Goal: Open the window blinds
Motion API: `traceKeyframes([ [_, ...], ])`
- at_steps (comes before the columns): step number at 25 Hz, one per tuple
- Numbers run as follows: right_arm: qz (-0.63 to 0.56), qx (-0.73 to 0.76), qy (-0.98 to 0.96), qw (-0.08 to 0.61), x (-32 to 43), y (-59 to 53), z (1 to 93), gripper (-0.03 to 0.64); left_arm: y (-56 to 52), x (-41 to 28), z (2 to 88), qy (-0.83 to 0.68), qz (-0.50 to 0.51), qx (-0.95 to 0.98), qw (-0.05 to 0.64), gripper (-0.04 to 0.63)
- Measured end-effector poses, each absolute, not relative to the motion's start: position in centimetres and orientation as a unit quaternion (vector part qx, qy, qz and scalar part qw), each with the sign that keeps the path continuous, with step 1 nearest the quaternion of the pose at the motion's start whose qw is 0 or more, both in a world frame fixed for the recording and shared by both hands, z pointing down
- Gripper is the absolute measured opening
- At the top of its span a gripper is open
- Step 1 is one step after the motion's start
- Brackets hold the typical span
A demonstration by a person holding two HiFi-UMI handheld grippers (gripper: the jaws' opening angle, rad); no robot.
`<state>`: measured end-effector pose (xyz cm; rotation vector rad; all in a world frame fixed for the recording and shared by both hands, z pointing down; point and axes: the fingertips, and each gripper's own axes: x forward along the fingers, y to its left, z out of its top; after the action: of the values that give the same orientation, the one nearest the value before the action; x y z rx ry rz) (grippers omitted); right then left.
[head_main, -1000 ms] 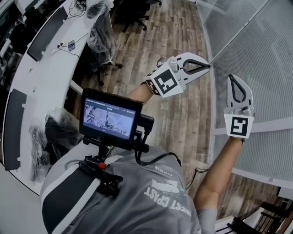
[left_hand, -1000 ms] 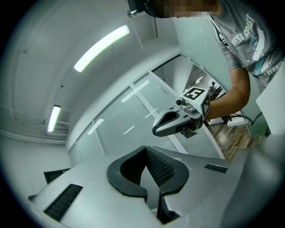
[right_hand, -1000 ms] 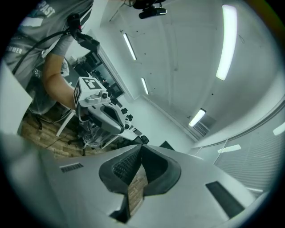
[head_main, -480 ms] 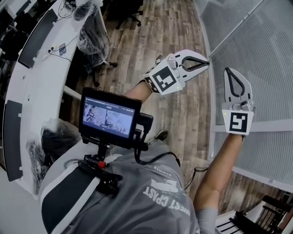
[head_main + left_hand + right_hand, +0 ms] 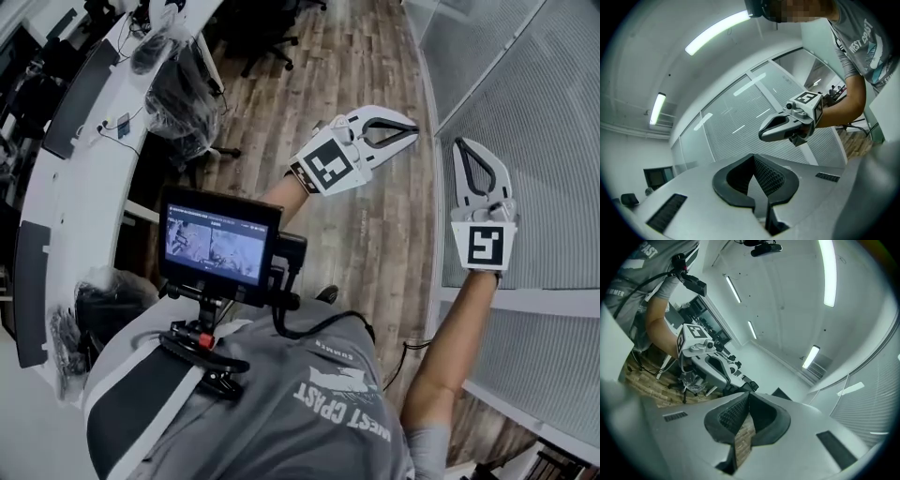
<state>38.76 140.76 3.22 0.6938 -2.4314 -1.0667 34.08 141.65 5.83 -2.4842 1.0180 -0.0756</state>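
White slatted blinds (image 5: 553,122) hang closed behind the glass wall on the right; they also fill the background of the left gripper view (image 5: 740,117). My left gripper (image 5: 413,126) is held out over the wooden floor, pointing toward the glass, jaws shut and empty. My right gripper (image 5: 459,144) is raised close in front of the blinds, apart from them, its jaws also shut with nothing in them. In the left gripper view my own jaws (image 5: 753,157) meet at the tip, and the right gripper (image 5: 762,136) hovers beyond them. No cord or wand of the blinds shows.
A long curved white desk (image 5: 80,178) with monitors runs along the left. Plastic-wrapped office chairs (image 5: 183,89) stand beside it. Wooden floor (image 5: 375,234) lies between desk and glass wall. A small screen (image 5: 217,242) is mounted on the person's chest rig.
The person has moved along the glass wall, with both grippers carried along; desk and chairs have shifted in the head view. Both grippers stay shut and keep their spacing.
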Motion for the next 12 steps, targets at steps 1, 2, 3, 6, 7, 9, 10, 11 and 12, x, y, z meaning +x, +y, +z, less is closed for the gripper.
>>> traceKeyframes([
  [1,-0.381,0.247,-0.869,0.197,38.7,140.6,3.3,0.002,141.6,34.0,5.8,0.37,-0.029,-0.9,0.229,0.005],
  [2,-0.382,0.246,-0.868,0.199,38.6,140.6,3.3,0.002,141.7,33.8,5.8,0.371,-0.031,-0.899,0.232,0.005],
  [3,-0.385,0.245,-0.867,0.201,38.4,140.6,3.2,0.002,141.9,33.6,5.7,0.372,-0.032,-0.897,0.235,0.005],
  [6,-0.385,0.245,-0.869,0.19,38.2,140.0,3.3,0.002,141.4,33.5,6.0,0.373,-0.038,-0.896,0.238,0.005],
  [7,-0.383,0.245,-0.871,0.188,38.4,139.0,3.4,0.002,140.4,33.8,6.1,0.373,-0.04,-0.896,0.239,0.005],
  [9,-0.381,0.24,-0.873,0.188,38.8,135.8,3.5,0.002,137.2,34.2,5.9,0.376,-0.041,-0.894,0.238,0.005],
  [10,-0.38,0.238,-0.874,0.188,38.9,134.1,3.6,0.002,135.6,34.3,5.8,0.378,-0.041,-0.894,0.237,0.005],
  [11,-0.378,0.236,-0.876,0.188,38.8,132.7,3.8,0.002,134.2,34.2,5.9,0.38,-0.042,-0.893,0.236,0.005],
  [12,-0.376,0.234,-0.877,0.188,38.6,131.1,4.1,0.002,132.6,33.9,6.2,0.381,-0.043,-0.893,0.235,0.005],
])
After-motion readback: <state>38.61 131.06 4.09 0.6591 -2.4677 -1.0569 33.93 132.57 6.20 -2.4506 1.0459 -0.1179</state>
